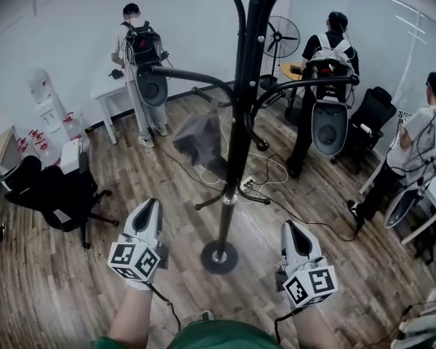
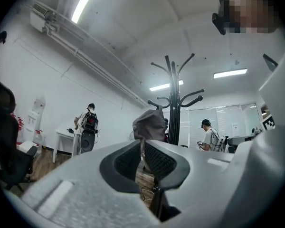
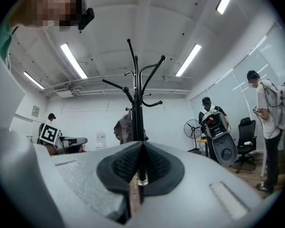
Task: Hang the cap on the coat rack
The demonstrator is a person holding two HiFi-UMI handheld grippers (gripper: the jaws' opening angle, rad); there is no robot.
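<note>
we see the cap (image 1: 198, 138) hanging on the coat rack (image 1: 238, 122), well beyond our left hand-held gripper (image 1: 147, 208) and right hand-held gripper (image 1: 294, 230) (both pressed together, empty); a black chair (image 1: 54, 195) stands off left.

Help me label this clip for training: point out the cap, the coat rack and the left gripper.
cap (image 1: 198, 138): head view, on its grey crown.
coat rack (image 1: 236, 151): head view, on the middle of the black pole.
left gripper (image 1: 148, 208): head view, at its closed fingertips.
</note>
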